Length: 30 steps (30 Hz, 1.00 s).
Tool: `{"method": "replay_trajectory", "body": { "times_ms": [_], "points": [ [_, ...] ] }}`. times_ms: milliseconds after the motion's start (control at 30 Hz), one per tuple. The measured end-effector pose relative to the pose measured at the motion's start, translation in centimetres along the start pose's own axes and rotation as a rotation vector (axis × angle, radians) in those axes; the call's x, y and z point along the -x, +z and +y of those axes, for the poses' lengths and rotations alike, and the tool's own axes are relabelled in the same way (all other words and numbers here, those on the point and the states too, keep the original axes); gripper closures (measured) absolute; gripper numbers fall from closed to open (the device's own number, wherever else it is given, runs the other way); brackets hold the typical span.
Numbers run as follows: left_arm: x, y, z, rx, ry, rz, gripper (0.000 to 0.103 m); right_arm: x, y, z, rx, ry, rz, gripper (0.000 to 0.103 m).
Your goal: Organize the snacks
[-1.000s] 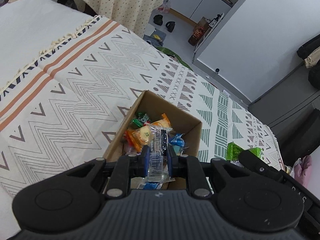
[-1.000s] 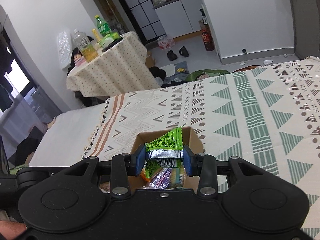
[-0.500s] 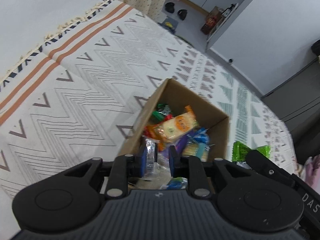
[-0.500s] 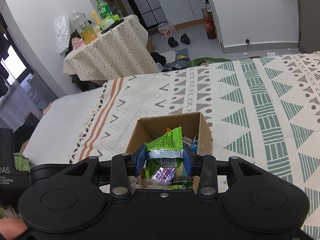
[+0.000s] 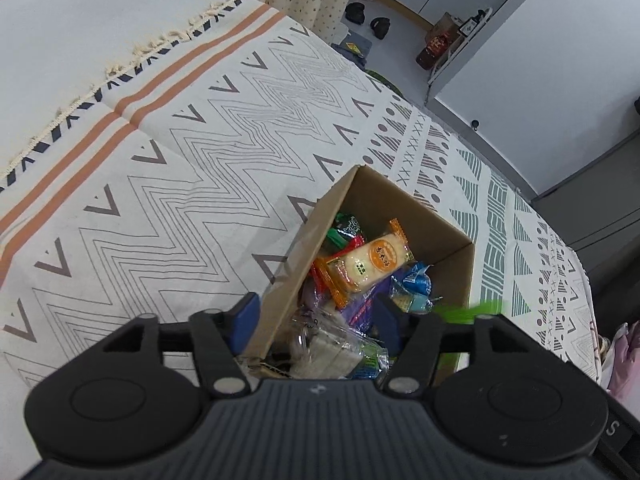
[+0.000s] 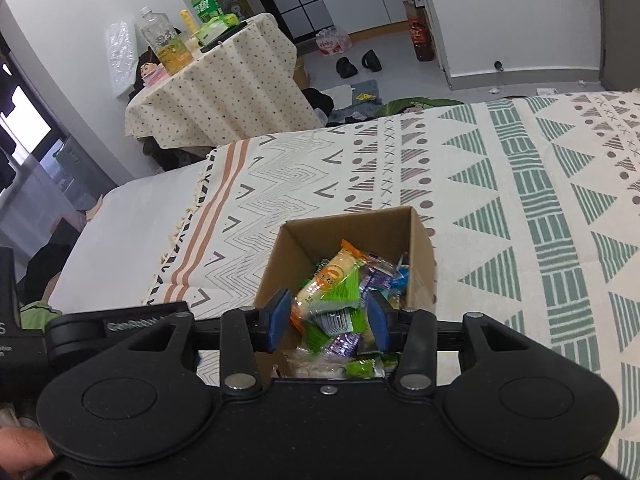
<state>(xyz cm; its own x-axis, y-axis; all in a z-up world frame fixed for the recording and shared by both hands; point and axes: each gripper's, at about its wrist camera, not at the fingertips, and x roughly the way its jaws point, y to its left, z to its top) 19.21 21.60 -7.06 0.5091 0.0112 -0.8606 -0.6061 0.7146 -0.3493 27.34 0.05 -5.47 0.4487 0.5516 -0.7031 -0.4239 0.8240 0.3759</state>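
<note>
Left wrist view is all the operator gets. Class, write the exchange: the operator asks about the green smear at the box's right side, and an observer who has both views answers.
Operator: Something green and blurred shows right of the box. What is it?
Observer: A green packet. The right wrist view shows it over the box, between the fingers of the right gripper.
Operator: Is it clamped?
Observer: No. That gripper's jaws stand open, wider than the packet.
Operator: Can you see who holds that gripper?
Observer: Only part of a hand, at the lower left edge of the right wrist view.
</note>
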Motion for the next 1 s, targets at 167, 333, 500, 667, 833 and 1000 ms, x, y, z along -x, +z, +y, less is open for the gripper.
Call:
{"method": "replay_trajectory", "body": {
  "times_ms": [167,333,500,667,833,1000],
  "points": [
    [1.1,-0.3,-0.7,-0.003,-0.004,-0.012,0.024,1.6,0.1,-1.0,-0.017,-0.017,-0.014,0.058],
    [2.2,-1.1,-2.2,-0.038,-0.01,-0.013,0.015,3.4,0.0,-2.0,-0.032,-0.027,-0.04,0.052],
    [3.4,-2.2,-3.4,-0.074,-0.003,-0.028,0.013,5.2,-0.3,-3.0,-0.041,-0.034,-0.061,0.047],
    [4.8,-3.3,-4.5,-0.102,0.004,-0.046,0.011,6.9,-0.8,-4.2,-0.06,-0.031,-0.09,0.042],
    [6.3,-4.6,-5.7,-0.145,-0.005,-0.074,0.009,8.8,-1.5,-5.2,-0.071,-0.03,-0.118,0.036],
    [7.4,-5.9,-6.5,-0.168,-0.009,-0.093,0.006,10.7,-2.3,-6.3,-0.091,-0.029,-0.156,0.031]
  ]
}}
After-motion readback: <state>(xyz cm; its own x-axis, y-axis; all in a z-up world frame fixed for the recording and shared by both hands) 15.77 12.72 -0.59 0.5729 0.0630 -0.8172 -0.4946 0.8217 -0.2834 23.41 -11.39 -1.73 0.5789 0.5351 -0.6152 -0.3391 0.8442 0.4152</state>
